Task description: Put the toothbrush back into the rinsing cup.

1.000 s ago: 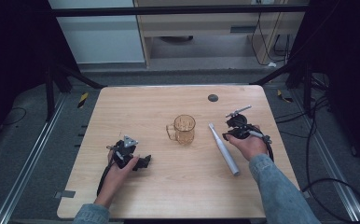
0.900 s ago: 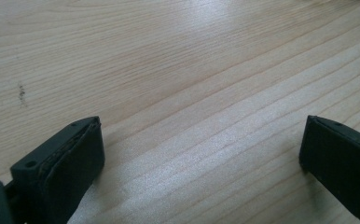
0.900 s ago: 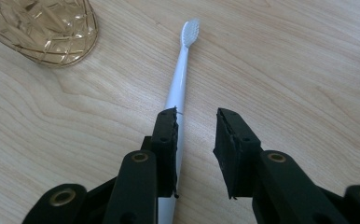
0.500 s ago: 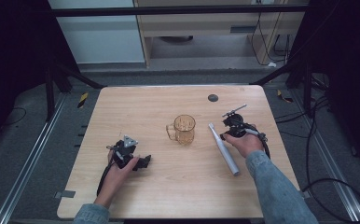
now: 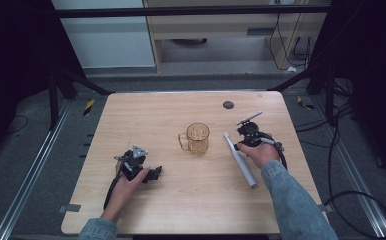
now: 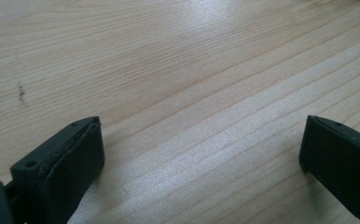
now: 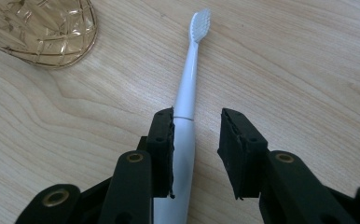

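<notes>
Right gripper (image 7: 196, 154) over toothbrush (image 7: 187, 112), jaws apart, handle between, maybe touching one pad. Mug (image 5: 197, 138) at toothbrush's 9 o'clock. Left gripper (image 6: 201, 154) jaws wide apart on table (image 5: 181, 200).

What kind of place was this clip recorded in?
Probably a lab or data-collection workshop, not a home: a bare wooden table stands inside a dark metal frame, loose cables trail across the grey floor, and plain cabinets sit behind.

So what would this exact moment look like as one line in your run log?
right gripper: open, jaws astride toothbrush handle | left gripper: open, over bare table | amber mug: upright, untouched
</notes>
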